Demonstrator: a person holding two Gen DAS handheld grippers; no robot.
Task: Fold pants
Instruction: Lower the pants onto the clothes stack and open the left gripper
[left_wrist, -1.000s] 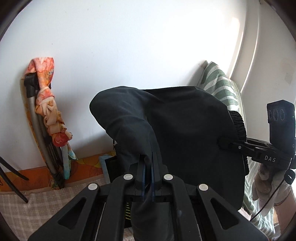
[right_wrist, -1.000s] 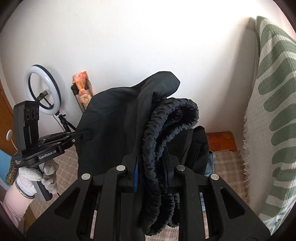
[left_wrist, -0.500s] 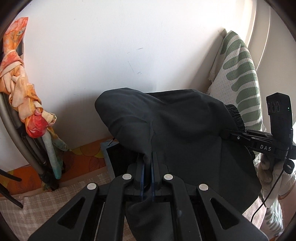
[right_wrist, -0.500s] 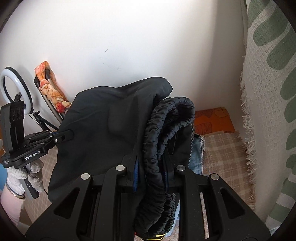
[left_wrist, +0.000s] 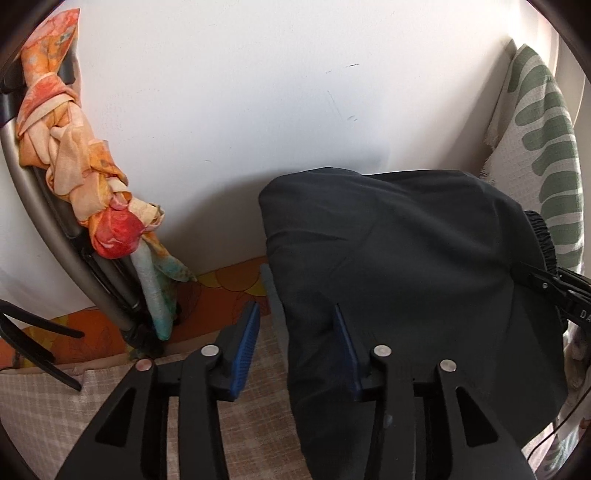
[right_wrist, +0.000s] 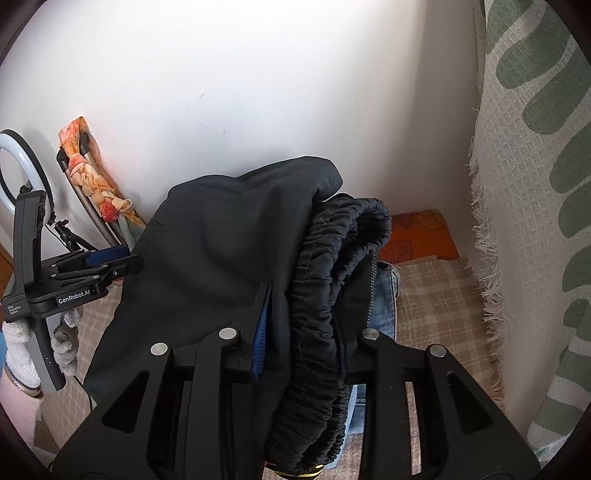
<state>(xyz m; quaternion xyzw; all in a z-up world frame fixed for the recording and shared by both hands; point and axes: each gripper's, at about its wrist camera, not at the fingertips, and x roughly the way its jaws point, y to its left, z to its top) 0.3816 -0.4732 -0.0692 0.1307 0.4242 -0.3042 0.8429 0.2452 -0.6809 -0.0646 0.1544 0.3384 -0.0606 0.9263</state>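
- Left wrist view: the left gripper (left_wrist: 295, 343) is sitting with its fingers spread apart, the black pants (left_wrist: 406, 277) draping over the right-side one, nothing pinched.
- Right gripper (right_wrist: 301, 332) is clamping down on the pants' elastic waistband (right_wrist: 332, 280), holding them up off the checked blanket (right_wrist: 436, 314).
- Jeans (right_wrist: 382, 306) are lying under the pants, and an orange scarf (left_wrist: 81, 166) is hanging off to their left.

Left gripper (left_wrist: 293, 343) has its jaws spread wide, blue pads (left_wrist: 246, 345) showing on the inner faces, and nothing pinched between them; black cloth just drapes over its right finger. From the other camera it sits off to the left, gripped by a white-gloved hand (right_wrist: 22, 350). Right gripper (right_wrist: 301, 328) is clamped down on a thick bunch of black fabric packed between its fingers.
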